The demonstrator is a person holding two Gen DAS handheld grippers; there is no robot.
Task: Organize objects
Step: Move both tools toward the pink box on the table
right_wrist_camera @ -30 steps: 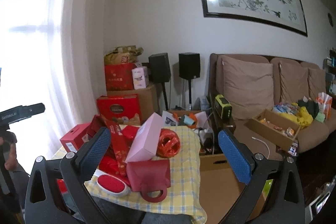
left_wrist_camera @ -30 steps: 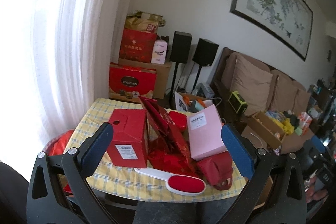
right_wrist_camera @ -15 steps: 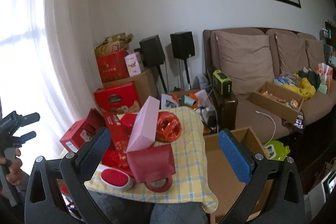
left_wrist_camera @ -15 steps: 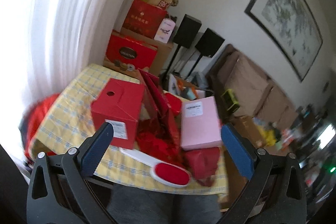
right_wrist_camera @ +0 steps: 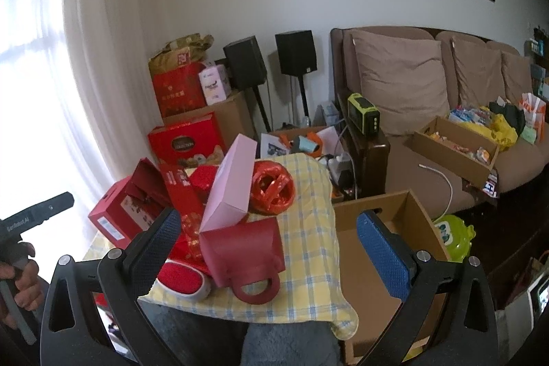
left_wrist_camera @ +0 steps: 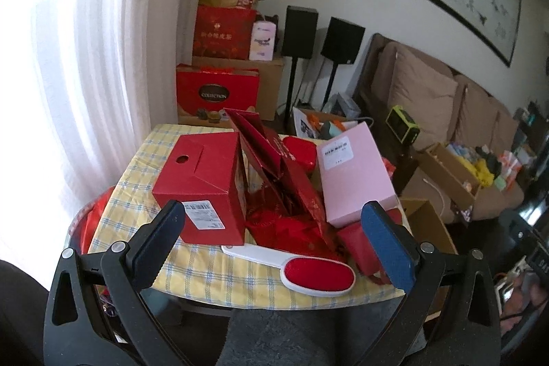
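Opening step, by the look of it: nothing gripped, both tools surveying the pile. Small table under a yellow checked cloth (left_wrist_camera: pixel 219 276) sits ahead of both jaw pairs. Brown open cardboard carton (right_wrist_camera: pixel 387 249) stands behind the right gripper's right finger, probably the destination.

Largest down: red lidded cardboard box (left_wrist_camera: pixel 202 191) just beyond the left gripper's left finger; pale pink flat box (left_wrist_camera: pixel 353 174) leaning ahead of its right finger; dark red handled pouch (right_wrist_camera: pixel 243 249) between the right gripper's fingers; red-and-white lint brush (left_wrist_camera: pixel 308 270) nearest, low between the left pair.

Left gripper (left_wrist_camera: pixel 274 246) and right gripper (right_wrist_camera: pixel 271 249) both spread wide, empty, held level above the near table edge. Next move: drop onto the nearest item.
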